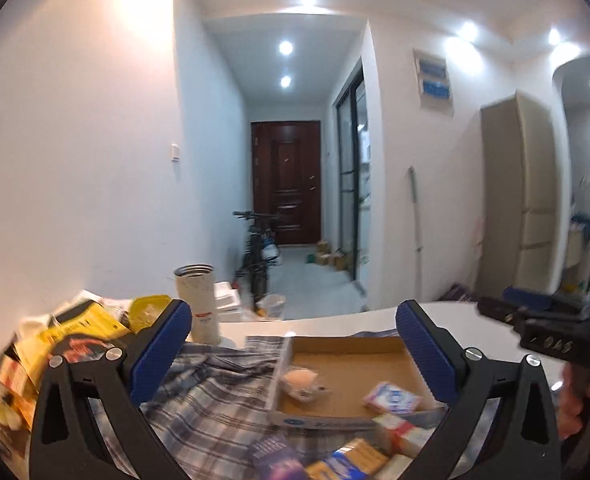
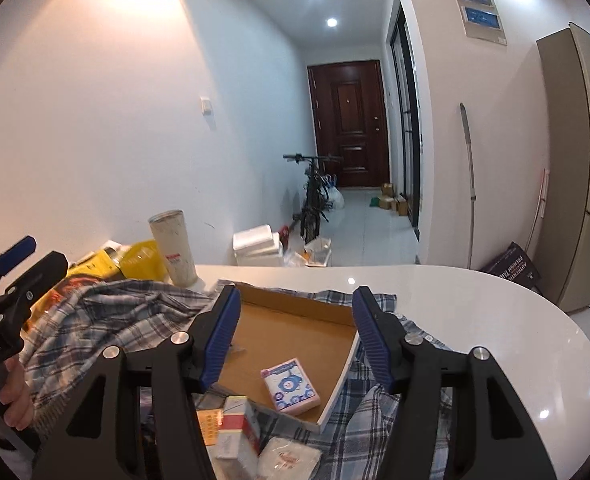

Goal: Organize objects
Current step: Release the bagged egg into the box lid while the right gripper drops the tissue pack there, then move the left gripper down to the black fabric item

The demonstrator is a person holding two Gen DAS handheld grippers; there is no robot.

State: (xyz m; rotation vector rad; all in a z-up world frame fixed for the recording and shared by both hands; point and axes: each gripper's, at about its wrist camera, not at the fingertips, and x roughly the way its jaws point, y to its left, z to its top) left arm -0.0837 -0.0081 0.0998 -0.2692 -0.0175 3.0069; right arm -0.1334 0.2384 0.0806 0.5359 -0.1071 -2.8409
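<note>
A shallow cardboard tray (image 1: pixel 347 348) (image 2: pixel 295 300) lies on a plaid shirt (image 1: pixel 215 392) (image 2: pixel 107 320) on the white table. A pink-and-blue tissue pack (image 1: pixel 393 397) (image 2: pixel 291 385) lies in the tray. A pale roll (image 1: pixel 301 386) also lies in it in the left wrist view. Several small boxes (image 1: pixel 359 458) (image 2: pixel 235 432) sit on the shirt in front of the tray. My left gripper (image 1: pixel 295 350) is open and empty above the tray. My right gripper (image 2: pixel 297 334) is open and empty above the tray too.
A tall white tumbler (image 1: pixel 199 304) (image 2: pixel 175 248) stands at the back left of the table (image 2: pixel 475 312). Yellow packets (image 1: pixel 79 332) (image 2: pixel 143 260) are piled at the left. A hallway with a bicycle (image 2: pixel 315 196) and a fridge (image 2: pixel 583 160) lies beyond.
</note>
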